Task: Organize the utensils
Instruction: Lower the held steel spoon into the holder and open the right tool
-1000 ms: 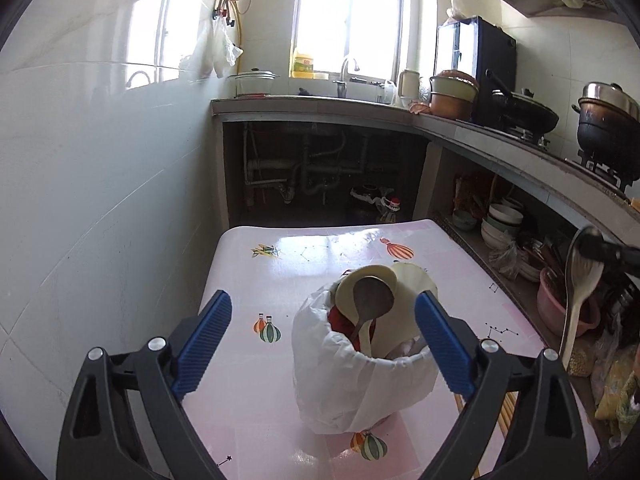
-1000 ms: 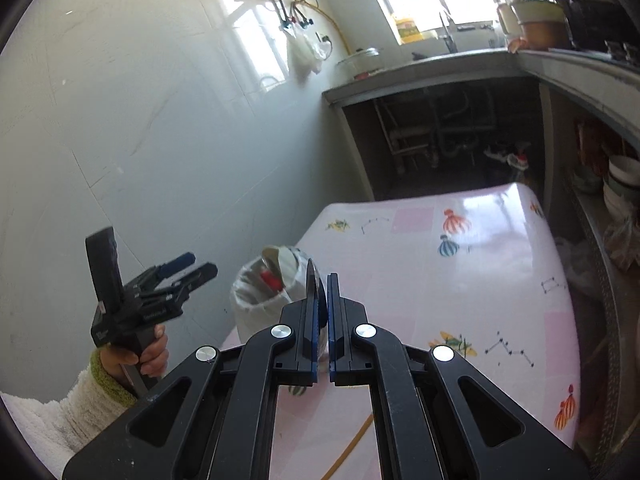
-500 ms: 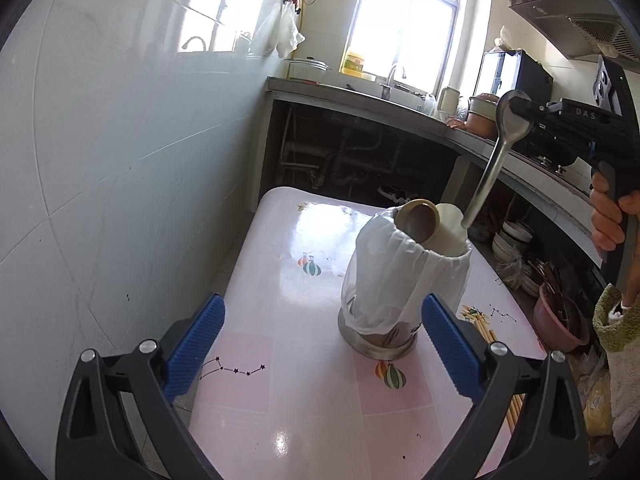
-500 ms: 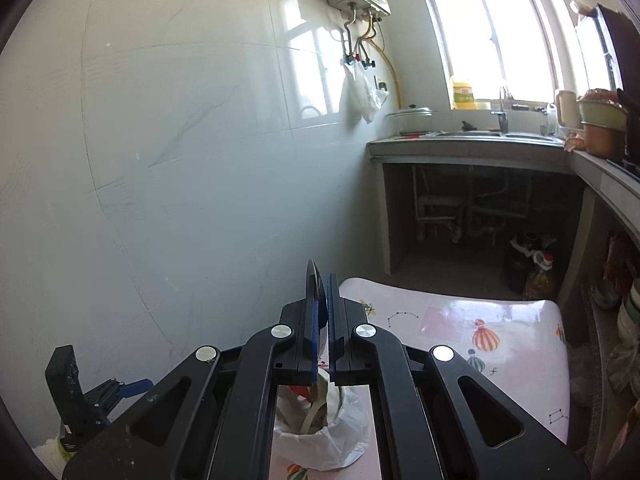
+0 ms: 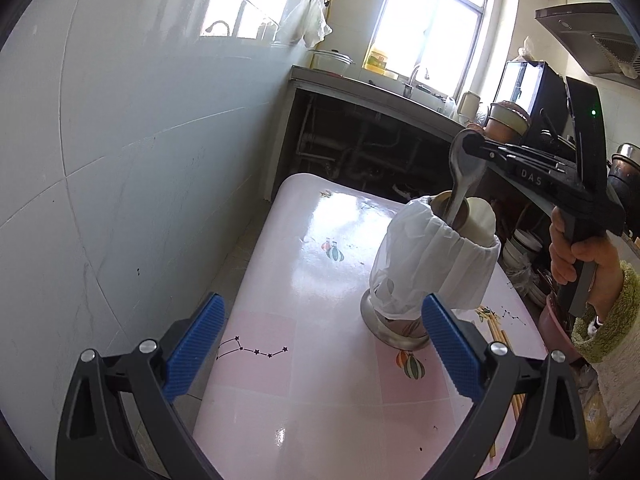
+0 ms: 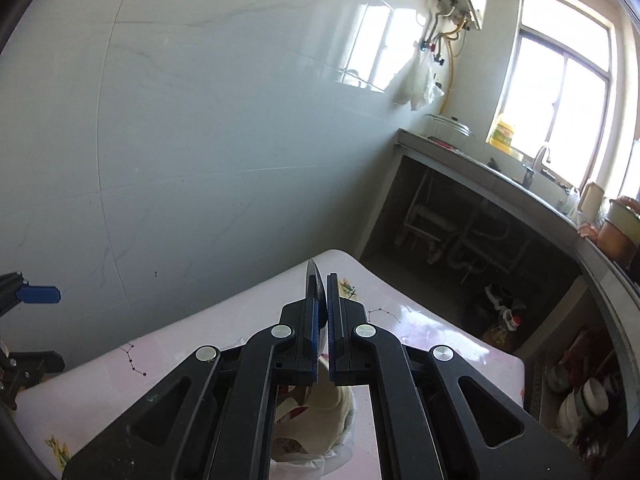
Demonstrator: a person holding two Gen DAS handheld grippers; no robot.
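A utensil holder wrapped in a white plastic bag stands on the pink table, with a wooden and a cream ladle head showing at its rim. My right gripper is shut on the bowl of a metal spoon, whose handle dips into the holder's mouth. In the right wrist view the spoon is edge-on between the closed pads of the right gripper, and the holder lies just below. My left gripper hangs open and empty in front of the holder.
Wooden chopsticks lie on the table to the right of the holder. The tiled wall runs close along the table's left side. A counter with a sink runs across the back, and shelves of bowls stand at the right.
The right gripper has carried the spoon over the holder and lowered it, so the handle now enters the holder's mouth. The left gripper drew back from the holder, still open.
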